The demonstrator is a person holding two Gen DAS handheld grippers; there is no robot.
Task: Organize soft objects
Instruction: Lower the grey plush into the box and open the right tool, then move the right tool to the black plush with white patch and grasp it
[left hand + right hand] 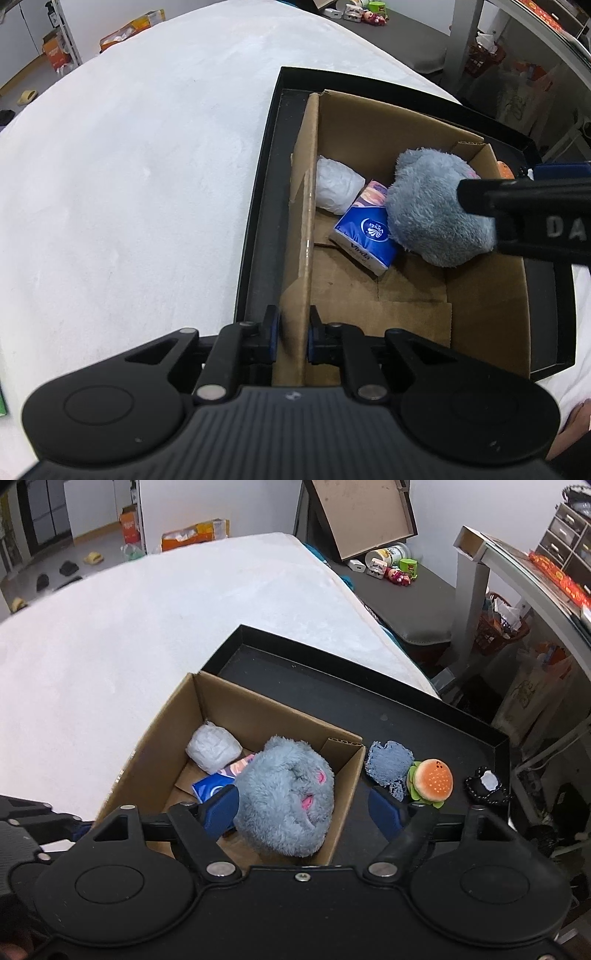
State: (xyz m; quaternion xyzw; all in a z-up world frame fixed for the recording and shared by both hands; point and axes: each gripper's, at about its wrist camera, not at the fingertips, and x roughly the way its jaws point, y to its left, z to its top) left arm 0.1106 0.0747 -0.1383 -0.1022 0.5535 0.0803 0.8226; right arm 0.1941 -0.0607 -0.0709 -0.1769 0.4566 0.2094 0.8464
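Left gripper point(291, 336) pinches the cardboard box point(306, 221) wall, steadying it. Right gripper point(304, 812) is spread wide over the grey plush point(284, 797), which sits in the box beside a tissue pack point(364, 232) and white bundle point(213, 748). Left out on the black tray point(406, 716): denim piece point(388, 762), burger plush point(434, 781), black item point(485, 784). Roughly halfway.

Between the right gripper's blue pads point(221, 808) sits a grey-blue plush point(284, 801) with pink marks, in a brown cardboard box point(162, 716); beyond, an orange-and-green burger toy point(432, 781).
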